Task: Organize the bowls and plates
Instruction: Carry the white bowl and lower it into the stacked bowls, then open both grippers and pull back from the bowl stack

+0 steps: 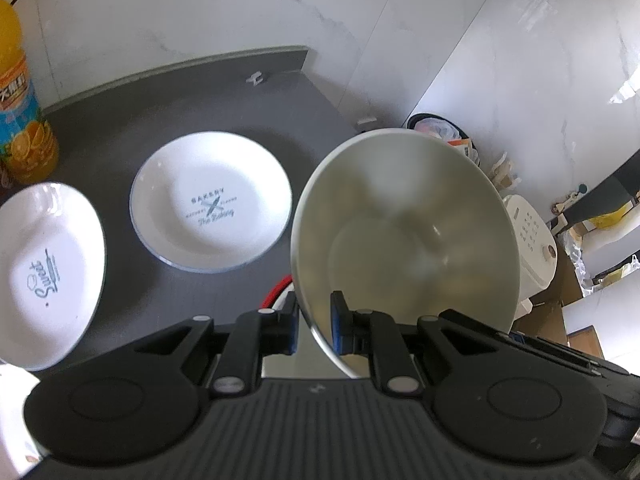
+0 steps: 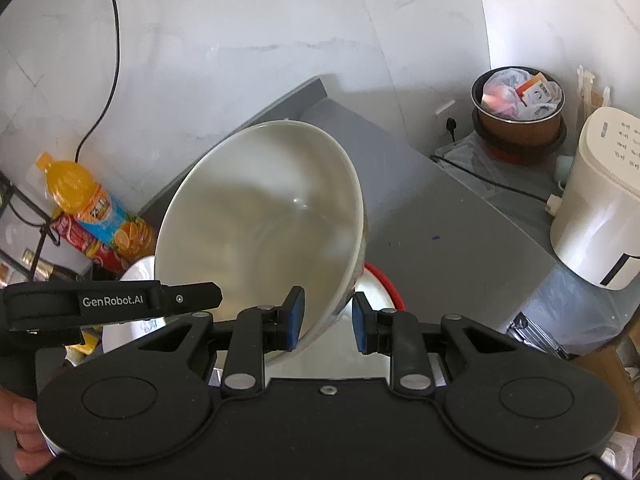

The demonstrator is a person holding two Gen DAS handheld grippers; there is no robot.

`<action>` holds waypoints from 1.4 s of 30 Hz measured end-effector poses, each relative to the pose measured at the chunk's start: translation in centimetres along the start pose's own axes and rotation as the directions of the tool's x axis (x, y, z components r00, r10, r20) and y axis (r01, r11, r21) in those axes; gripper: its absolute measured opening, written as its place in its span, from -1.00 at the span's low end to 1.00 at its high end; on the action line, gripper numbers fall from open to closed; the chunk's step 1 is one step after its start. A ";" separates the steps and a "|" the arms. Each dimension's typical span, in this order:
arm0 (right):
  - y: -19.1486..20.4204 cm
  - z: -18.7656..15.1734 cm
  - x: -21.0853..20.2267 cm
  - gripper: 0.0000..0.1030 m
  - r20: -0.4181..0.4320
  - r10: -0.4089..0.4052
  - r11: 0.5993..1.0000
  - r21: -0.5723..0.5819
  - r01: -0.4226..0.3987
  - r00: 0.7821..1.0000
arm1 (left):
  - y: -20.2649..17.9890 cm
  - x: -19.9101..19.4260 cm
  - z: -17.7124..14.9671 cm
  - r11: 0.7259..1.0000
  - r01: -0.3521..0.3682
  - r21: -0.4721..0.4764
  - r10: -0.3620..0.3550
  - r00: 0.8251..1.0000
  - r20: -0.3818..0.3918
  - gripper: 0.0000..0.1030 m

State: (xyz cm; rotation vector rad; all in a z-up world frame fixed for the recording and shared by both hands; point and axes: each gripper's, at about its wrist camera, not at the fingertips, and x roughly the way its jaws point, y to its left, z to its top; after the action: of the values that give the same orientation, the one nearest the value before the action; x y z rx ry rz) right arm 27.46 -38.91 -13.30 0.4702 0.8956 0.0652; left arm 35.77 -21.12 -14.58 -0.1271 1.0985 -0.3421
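Note:
In the left wrist view my left gripper (image 1: 314, 326) is shut on the rim of a white bowl (image 1: 404, 240), held tilted above the dark counter. Two white plates lie on the counter: one printed "Bakery" (image 1: 211, 201) in the middle, one printed "Sweet" (image 1: 44, 272) at the left. In the right wrist view my right gripper (image 2: 326, 322) straddles the rim of the same white bowl (image 2: 260, 232); its left pad touches the inside, its right pad stands apart from the outside. A red-rimmed dish (image 2: 384, 280) sits under the bowl.
An orange juice bottle (image 1: 22, 108) stands at the counter's left back; it also shows in the right wrist view (image 2: 92, 208). A white appliance (image 2: 596, 208) and a full waste bin (image 2: 518, 100) are on the right. The grey counter (image 2: 440, 240) ends at a marble wall.

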 end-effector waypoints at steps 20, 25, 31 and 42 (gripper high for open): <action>-0.3 -3.3 0.7 -0.49 -0.119 -0.001 1.000 -0.019 -0.001 0.993 | 0.8 0.9 -3.9 0.998 -0.042 -0.041 0.038 0.996 -0.086 -0.72; -0.2 -3.1 1.1 -0.46 -0.138 -0.005 0.999 -0.039 -0.001 0.990 | 1.0 1.0 -4.1 0.997 -0.052 -0.051 0.048 0.995 -0.082 -0.71; 0.2 -2.9 1.1 -0.21 -0.150 0.021 0.998 -0.063 -0.030 0.988 | 1.0 1.0 -3.8 0.997 -0.054 -0.052 0.049 0.995 -0.082 -0.71; -2.2 -2.3 -1.5 -0.15 -0.151 0.060 0.996 -0.061 -0.070 0.987 | 1.1 0.5 -3.2 0.993 -0.081 -0.087 0.073 0.993 -0.097 -0.57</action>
State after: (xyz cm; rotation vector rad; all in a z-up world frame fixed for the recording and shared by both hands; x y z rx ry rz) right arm 24.48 -40.41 -14.34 0.4370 1.0217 0.1915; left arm 33.41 -20.04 -16.78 -0.1501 1.2092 -0.2304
